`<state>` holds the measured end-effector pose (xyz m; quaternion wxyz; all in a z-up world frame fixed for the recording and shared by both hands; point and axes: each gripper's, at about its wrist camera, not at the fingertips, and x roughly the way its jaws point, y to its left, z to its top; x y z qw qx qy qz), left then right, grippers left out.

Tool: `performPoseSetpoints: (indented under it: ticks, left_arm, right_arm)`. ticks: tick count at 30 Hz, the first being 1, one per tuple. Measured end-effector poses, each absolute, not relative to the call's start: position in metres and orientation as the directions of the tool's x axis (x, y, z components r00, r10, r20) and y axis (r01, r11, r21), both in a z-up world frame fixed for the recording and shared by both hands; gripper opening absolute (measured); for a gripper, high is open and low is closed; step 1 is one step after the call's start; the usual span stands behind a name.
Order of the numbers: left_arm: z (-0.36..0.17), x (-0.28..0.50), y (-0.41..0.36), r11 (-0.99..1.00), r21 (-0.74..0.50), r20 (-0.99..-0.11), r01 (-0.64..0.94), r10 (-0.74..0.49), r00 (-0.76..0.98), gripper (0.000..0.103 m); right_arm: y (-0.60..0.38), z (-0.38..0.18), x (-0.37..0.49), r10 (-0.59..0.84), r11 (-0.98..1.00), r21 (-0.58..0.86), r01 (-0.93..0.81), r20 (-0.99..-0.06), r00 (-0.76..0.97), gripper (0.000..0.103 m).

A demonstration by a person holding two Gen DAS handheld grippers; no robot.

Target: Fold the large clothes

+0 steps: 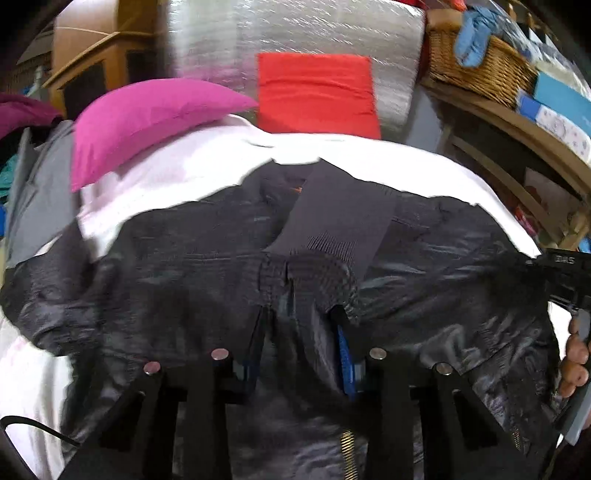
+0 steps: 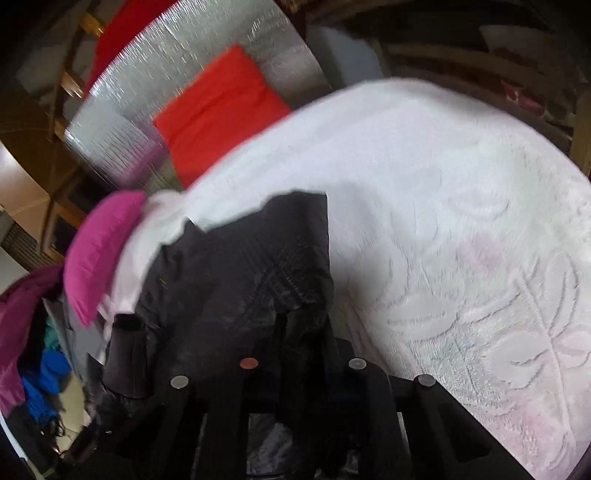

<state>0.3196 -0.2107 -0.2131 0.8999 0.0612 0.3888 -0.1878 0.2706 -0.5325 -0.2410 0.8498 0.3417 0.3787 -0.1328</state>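
Left wrist view only — wicker basket [image 1: 487,62] far right. Black jacket [image 1: 258,258] on white bedspread [image 2: 461,221]; left gripper [image 1: 299,328] and right gripper [image 2: 303,325] each pinch its near hem.

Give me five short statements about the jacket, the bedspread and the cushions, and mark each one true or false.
1. The black jacket lies on a white bedspread. True.
2. The jacket's zipper has blue plastic teeth. False: the teeth look brass-coloured.
3. A pink cushion rests at the bedspread's edge. True.
4. The red cushion lies on top of the jacket. False: it sits beyond the bedspread, against a silver quilted surface.
5. The wicker basket stands on the bedspread. False: it sits on a wooden shelf to the side.
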Motion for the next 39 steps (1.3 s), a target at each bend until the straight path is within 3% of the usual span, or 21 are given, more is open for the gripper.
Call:
performPoseSetpoints:
  ticks: [5, 7, 10, 13, 22, 27, 29, 30, 31, 36, 38, 39]
  left_arm:
    - [-0.208, 0.311, -0.164, 0.922, -0.069, -0.729, 0.380, -0.306, 0.612, 0.042]
    - [-0.209, 0.308, -0.151, 0.928, -0.062, -0.736, 0.368, -0.292, 0.611, 0.060]
    - [-0.209, 0.307, -0.126, 0.932, -0.083, -0.739, 0.353, -0.295, 0.605, 0.067]
    - [-0.213, 0.315, -0.097, 0.928, -0.190, -0.760, 0.320, -0.345, 0.551, 0.074]
    - [-0.233, 0.344, -0.044, 0.876, -0.463, -0.761, 0.138, -0.472, 0.445, 0.077]
    - [-0.248, 0.354, -0.036, 0.848, -0.523, -0.758, 0.083, -0.507, 0.410, 0.075]
    - [-0.249, 0.355, -0.038, 0.847, -0.525, -0.753, 0.084, -0.508, 0.417, 0.062]
    - [-0.248, 0.355, -0.043, 0.851, -0.516, -0.755, 0.097, -0.506, 0.417, 0.046]
    - [-0.247, 0.355, -0.047, 0.858, -0.503, -0.760, 0.110, -0.499, 0.418, 0.042]
    - [-0.231, 0.347, -0.068, 0.880, -0.431, -0.752, 0.200, -0.472, 0.461, 0.042]
    - [-0.227, 0.347, -0.074, 0.886, -0.409, -0.751, 0.216, -0.462, 0.473, 0.048]
    - [-0.228, 0.348, -0.077, 0.889, -0.401, -0.756, 0.219, -0.457, 0.470, 0.056]
  right_arm:
    - [-0.534, -0.242, 0.260, 0.018, 0.719, 0.470, 0.511, -0.748, 0.663, 0.016]
    - [-0.536, -0.248, 0.262, 0.021, 0.717, 0.457, 0.526, -0.768, 0.640, 0.016]
    - [-0.539, -0.250, 0.260, 0.019, 0.703, 0.462, 0.541, -0.772, 0.635, 0.016]
    - [-0.540, -0.248, 0.257, 0.029, 0.688, 0.480, 0.545, -0.768, 0.640, 0.016]
    - [-0.539, -0.253, 0.255, 0.047, 0.653, 0.506, 0.563, -0.770, 0.637, 0.018]
    - [-0.542, -0.259, 0.257, 0.070, 0.632, 0.527, 0.568, -0.769, 0.636, 0.021]
    - [-0.542, -0.260, 0.257, 0.078, 0.629, 0.534, 0.565, -0.767, 0.637, 0.025]
    - [-0.543, -0.261, 0.258, 0.086, 0.627, 0.540, 0.561, -0.764, 0.640, 0.029]
    - [-0.543, -0.261, 0.258, 0.090, 0.626, 0.545, 0.558, -0.761, 0.643, 0.033]
    - [-0.540, -0.261, 0.261, 0.097, 0.637, 0.545, 0.546, -0.759, 0.644, 0.038]
    - [-0.540, -0.263, 0.262, 0.099, 0.640, 0.543, 0.544, -0.760, 0.642, 0.041]
    - [-0.540, -0.263, 0.262, 0.100, 0.640, 0.542, 0.544, -0.761, 0.641, 0.042]
